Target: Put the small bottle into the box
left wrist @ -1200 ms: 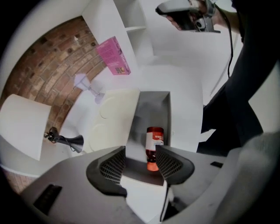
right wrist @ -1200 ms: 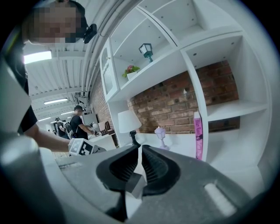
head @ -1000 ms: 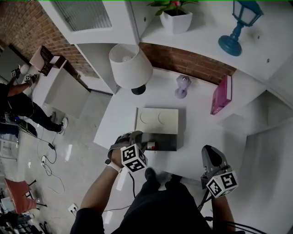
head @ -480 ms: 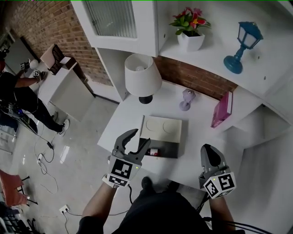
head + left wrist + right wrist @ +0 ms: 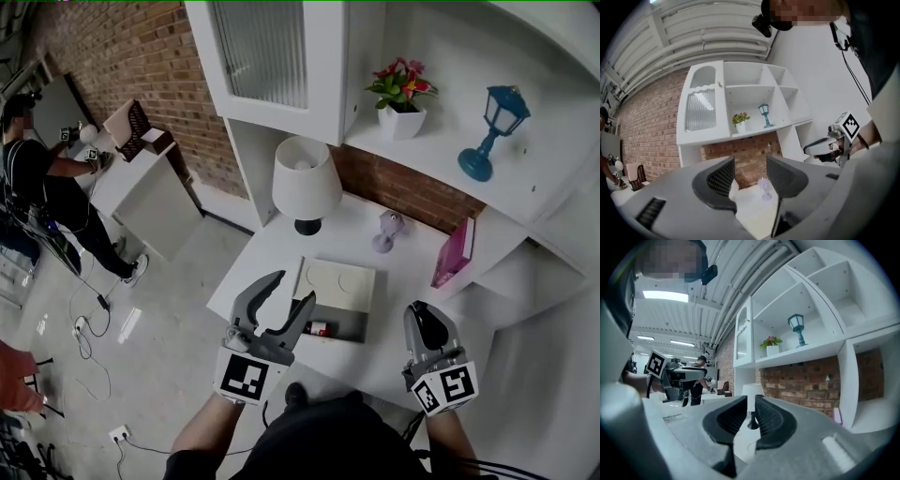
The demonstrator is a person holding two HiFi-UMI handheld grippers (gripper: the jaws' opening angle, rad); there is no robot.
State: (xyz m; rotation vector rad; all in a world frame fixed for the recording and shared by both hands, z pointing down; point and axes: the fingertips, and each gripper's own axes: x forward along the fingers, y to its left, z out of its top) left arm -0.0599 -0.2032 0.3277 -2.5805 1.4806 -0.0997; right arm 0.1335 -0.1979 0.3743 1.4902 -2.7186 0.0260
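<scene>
The small bottle (image 5: 319, 328), white with a red cap, lies inside the dark grey box (image 5: 354, 326) on the white desk. The box's pale lid (image 5: 337, 279) is folded open behind it. My left gripper (image 5: 292, 289) hovers open just in front of and above the box, holding nothing; in the left gripper view its jaws (image 5: 750, 176) stand wide apart. My right gripper (image 5: 424, 315) stays shut to the right of the box, near the desk's front edge. In the right gripper view its jaws (image 5: 751, 413) show only a thin slit between them.
A white table lamp (image 5: 307, 178), a purple figure (image 5: 384, 230) and a pink book (image 5: 452, 253) stand at the back of the desk (image 5: 253, 272). A flower pot (image 5: 405, 94) and a blue lantern (image 5: 487, 131) sit on the shelf above. A person (image 5: 37, 178) works at far left.
The left gripper was down at the box by the bottle; it has opened and drawn back and up, leaving the bottle in the box. The right gripper barely moved.
</scene>
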